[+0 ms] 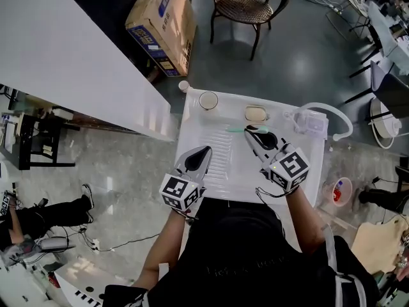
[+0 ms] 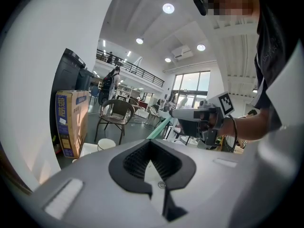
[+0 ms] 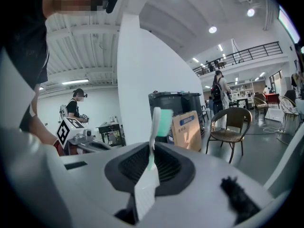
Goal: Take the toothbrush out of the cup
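Observation:
My right gripper (image 1: pixel 254 132) is shut on a green and white toothbrush (image 1: pixel 235 130), which sticks out level to the left above the white table (image 1: pixel 217 184). In the right gripper view the toothbrush (image 3: pixel 156 122) rises from between the pads with its green head on top. The white cup (image 1: pixel 208 100) stands at the table's far edge, apart from the brush; I cannot see inside it. My left gripper (image 1: pixel 204 151) hovers over the table's left part, jaws together with nothing in them. From the left gripper view the cup (image 2: pixel 106 144) is ahead on the left and the right gripper (image 2: pixel 190 115) holds the brush on the right.
A beige dish (image 1: pixel 255 114) and a clear container with a curved tube (image 1: pixel 308 121) sit at the table's far right. A small white knob (image 1: pixel 184 86) marks the far left corner. Beyond the table are a cardboard box (image 1: pixel 163 24) and a wicker chair (image 1: pixel 246 5).

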